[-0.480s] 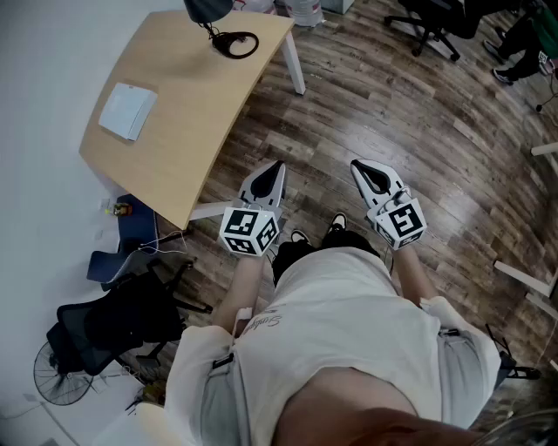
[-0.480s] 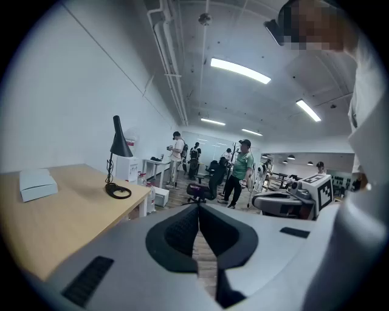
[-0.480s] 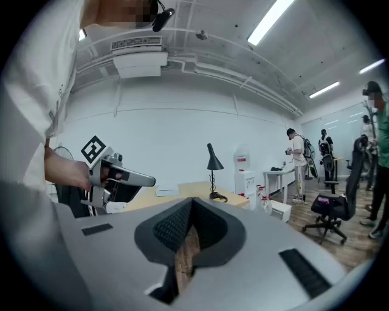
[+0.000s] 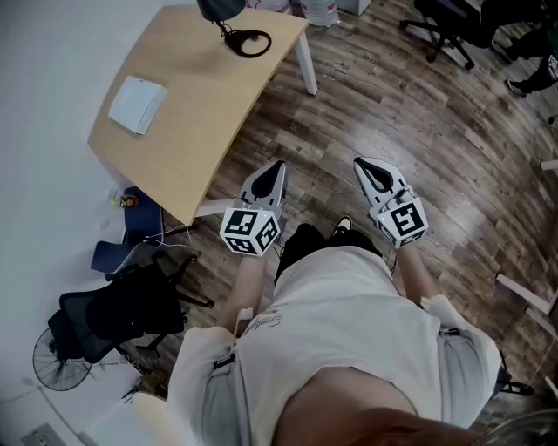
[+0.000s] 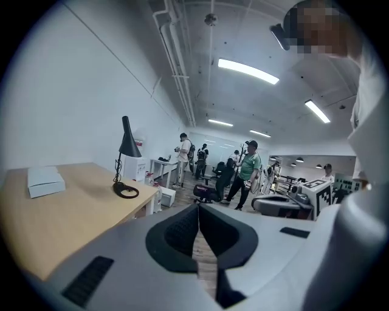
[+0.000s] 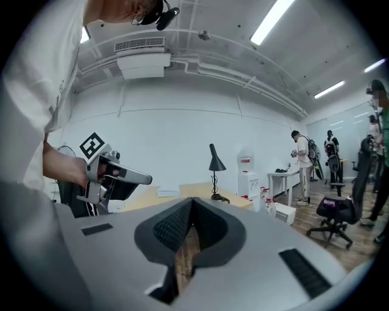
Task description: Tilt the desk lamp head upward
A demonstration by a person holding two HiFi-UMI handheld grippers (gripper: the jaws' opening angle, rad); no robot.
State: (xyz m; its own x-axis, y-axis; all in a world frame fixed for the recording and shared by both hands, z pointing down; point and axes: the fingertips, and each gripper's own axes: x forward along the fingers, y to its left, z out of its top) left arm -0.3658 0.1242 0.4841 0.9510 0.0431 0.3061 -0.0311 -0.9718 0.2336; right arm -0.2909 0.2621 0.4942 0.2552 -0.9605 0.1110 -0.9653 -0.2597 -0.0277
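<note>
While both grippers hang at waist height in the lower middle of the head view, the desk lamp (image 4: 220, 10) sits at the very top of the frame, at the far end of the wooden desk (image 4: 187, 131), well apart from either tool. Seen from the left gripper view, the lamp's thin stem rises upright from a dark ring base (image 5: 126, 191) lying flat on the desk. Its cone shade (image 5: 128, 143) has a nearly vertical long axis, narrow end up and wide mouth pointing down at the desk. A white box (image 4: 138, 104) lies on the desk toward the left of the frame, apart from the lamp.

The left gripper (image 4: 277, 167) has its jaws pressed together at the tips with nothing between them. The right gripper (image 4: 359, 163) is the same, pads meeting and empty. Both point up the frame over the wood floor (image 4: 418, 131). A black office chair (image 4: 122, 318) stands at lower left beside the desk.
</note>
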